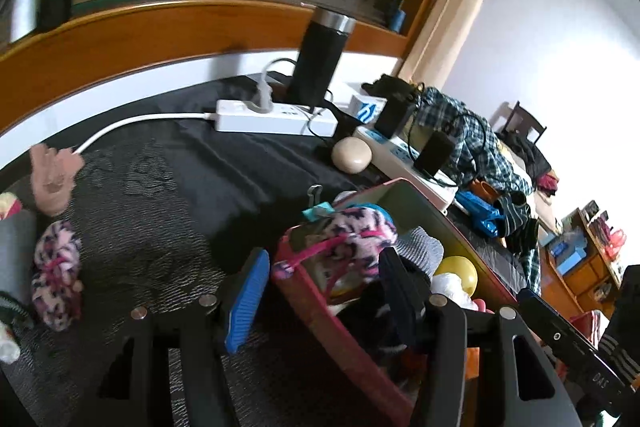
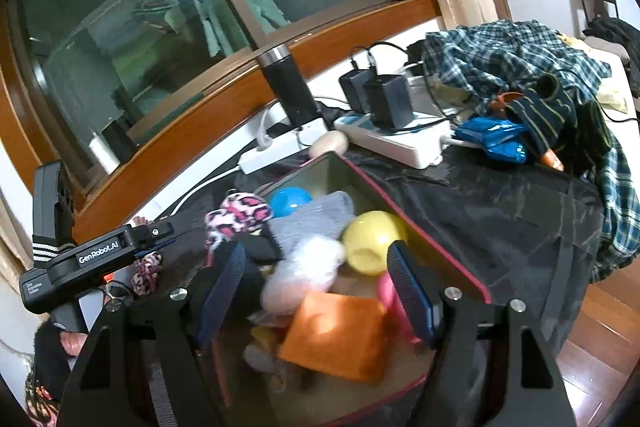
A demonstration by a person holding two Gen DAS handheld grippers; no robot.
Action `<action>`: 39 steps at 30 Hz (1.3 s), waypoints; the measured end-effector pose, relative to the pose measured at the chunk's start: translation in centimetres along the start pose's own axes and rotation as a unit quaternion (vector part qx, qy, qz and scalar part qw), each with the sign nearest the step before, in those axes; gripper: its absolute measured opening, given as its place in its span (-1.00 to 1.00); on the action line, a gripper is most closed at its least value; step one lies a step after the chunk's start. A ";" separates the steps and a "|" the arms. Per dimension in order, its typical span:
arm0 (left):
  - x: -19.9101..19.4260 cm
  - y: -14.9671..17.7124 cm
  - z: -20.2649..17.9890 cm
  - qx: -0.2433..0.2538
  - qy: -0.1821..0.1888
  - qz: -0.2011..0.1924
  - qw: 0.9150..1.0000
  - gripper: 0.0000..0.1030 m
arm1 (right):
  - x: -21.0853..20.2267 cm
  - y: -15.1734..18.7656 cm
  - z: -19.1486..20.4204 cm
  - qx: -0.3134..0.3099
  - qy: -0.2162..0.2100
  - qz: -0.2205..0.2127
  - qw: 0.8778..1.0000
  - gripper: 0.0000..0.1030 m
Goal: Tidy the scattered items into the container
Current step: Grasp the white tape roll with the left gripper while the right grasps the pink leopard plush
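Two balls, one yellow (image 2: pixel 370 241) and one blue (image 2: pixel 290 201), lie in the box (image 2: pixel 420 231) ahead of the right tool (image 2: pixel 320 291). Both tools are released; the left tool (image 1: pixel 320 291) straddles the box's near wall.

Ahead of you a black flask (image 2: pixel 286 87) stands by a white power strip (image 1: pixel 276 117) near the window (image 2: pixel 168 11). A second strip (image 2: pixel 396 139) carries two black chargers (image 2: pixel 386 99), with a plaid shirt (image 2: pixel 508 55) heaped just beside it.
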State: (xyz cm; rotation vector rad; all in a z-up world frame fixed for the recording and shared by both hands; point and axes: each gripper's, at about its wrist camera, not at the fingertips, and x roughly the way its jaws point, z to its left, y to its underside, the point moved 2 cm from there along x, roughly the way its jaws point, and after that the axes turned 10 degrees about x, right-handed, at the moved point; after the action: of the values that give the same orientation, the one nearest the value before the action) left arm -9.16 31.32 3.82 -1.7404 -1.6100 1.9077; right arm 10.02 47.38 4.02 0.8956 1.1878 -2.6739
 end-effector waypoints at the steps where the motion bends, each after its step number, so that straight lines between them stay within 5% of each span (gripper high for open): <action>1: -0.5 0.1 0.4 -0.004 -0.001 -0.004 1.000 0.13 | 0.0 0.2 0.4 -0.003 -0.002 0.001 1.000 0.50; 5: -2.1 0.9 2.3 -0.023 -0.007 -0.014 1.000 0.31 | 0.0 0.7 1.9 -0.013 -0.008 0.004 1.000 0.50; 15: -7.8 5.0 10.5 -0.091 -0.065 -0.030 0.993 0.32 | 1.7 3.9 7.0 -0.049 -0.036 0.042 0.997 0.51; 23: -13.3 10.0 19.9 -0.181 -0.165 -0.038 0.969 0.32 | 3.9 7.1 11.9 -0.088 -0.062 0.082 0.991 0.52; 39: -8.5 12.5 23.5 -0.189 -0.199 0.010 0.961 0.31 | 7.6 10.7 16.5 -0.139 -0.050 0.123 0.981 0.52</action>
State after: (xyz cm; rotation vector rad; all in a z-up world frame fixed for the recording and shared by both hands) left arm -17.51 5.90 -4.47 -1.5544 -2.2329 2.1824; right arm -0.96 29.53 1.68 0.7941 1.2915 -2.2622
